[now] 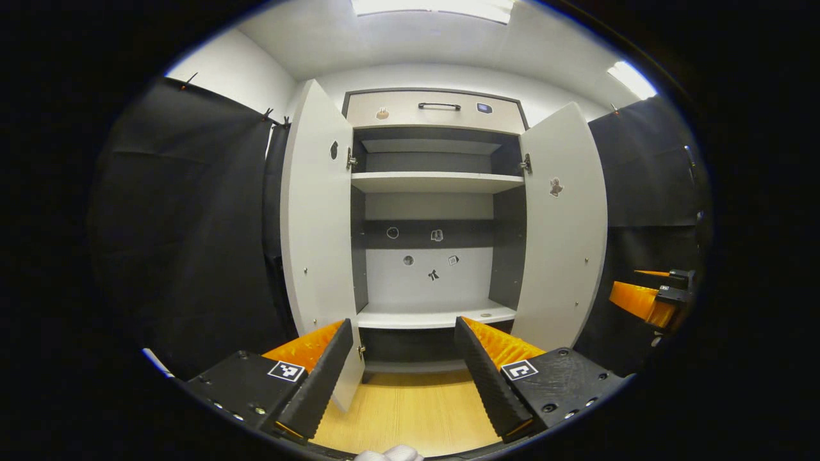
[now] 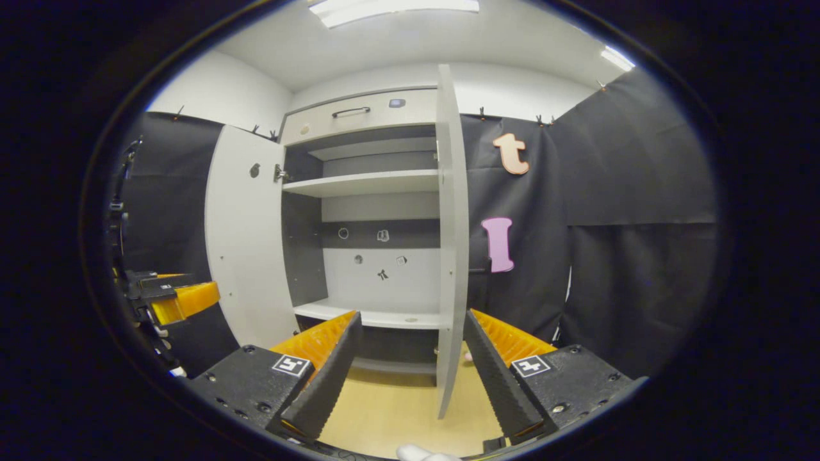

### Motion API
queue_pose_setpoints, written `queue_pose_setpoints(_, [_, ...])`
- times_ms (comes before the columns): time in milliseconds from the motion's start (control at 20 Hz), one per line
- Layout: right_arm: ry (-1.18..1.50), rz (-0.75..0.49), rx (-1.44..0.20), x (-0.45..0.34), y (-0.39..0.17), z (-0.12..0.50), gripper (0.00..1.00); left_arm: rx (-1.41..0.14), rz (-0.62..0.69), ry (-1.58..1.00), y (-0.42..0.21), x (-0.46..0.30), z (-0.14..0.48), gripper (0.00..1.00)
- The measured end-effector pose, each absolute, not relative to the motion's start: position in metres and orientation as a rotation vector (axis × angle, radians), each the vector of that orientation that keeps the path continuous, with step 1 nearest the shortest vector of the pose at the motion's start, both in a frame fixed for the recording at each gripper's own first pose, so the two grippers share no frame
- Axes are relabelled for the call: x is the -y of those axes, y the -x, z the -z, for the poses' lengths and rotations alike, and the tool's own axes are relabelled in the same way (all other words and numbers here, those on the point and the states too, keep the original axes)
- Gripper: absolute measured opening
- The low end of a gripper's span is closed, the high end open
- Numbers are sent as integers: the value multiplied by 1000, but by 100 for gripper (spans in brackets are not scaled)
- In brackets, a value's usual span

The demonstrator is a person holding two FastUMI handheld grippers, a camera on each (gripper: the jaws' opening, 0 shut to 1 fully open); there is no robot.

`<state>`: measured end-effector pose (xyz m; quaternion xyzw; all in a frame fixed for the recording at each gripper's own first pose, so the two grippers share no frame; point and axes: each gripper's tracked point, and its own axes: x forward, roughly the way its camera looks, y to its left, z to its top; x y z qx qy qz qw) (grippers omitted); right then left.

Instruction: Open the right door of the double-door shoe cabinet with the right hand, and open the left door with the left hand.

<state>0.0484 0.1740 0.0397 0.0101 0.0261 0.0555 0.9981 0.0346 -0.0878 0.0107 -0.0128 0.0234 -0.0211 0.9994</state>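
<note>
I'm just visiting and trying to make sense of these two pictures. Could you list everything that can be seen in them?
Shoe cabinet: one, pale grey with dark inside, centre of the booth.
Left door: one, pale grey, swung open.
Right door: one, pale grey, swung open; edge-on in the right gripper view.
Shelves: pale, bare, inside the cabinet.
Drawer handle: one, dark, on top panel.
Floor: light wood.
Ceiling lights: two, bright.
Left gripper: open, holding nothing.
Right gripper: open, holding nothing.
</note>
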Motion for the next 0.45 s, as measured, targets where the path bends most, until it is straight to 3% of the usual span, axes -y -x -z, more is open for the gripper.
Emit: queue_pose_setpoints(450, [-21,-69,-53,-170,-41,-36,99,-30,0,-31,-17,80,-13,97])
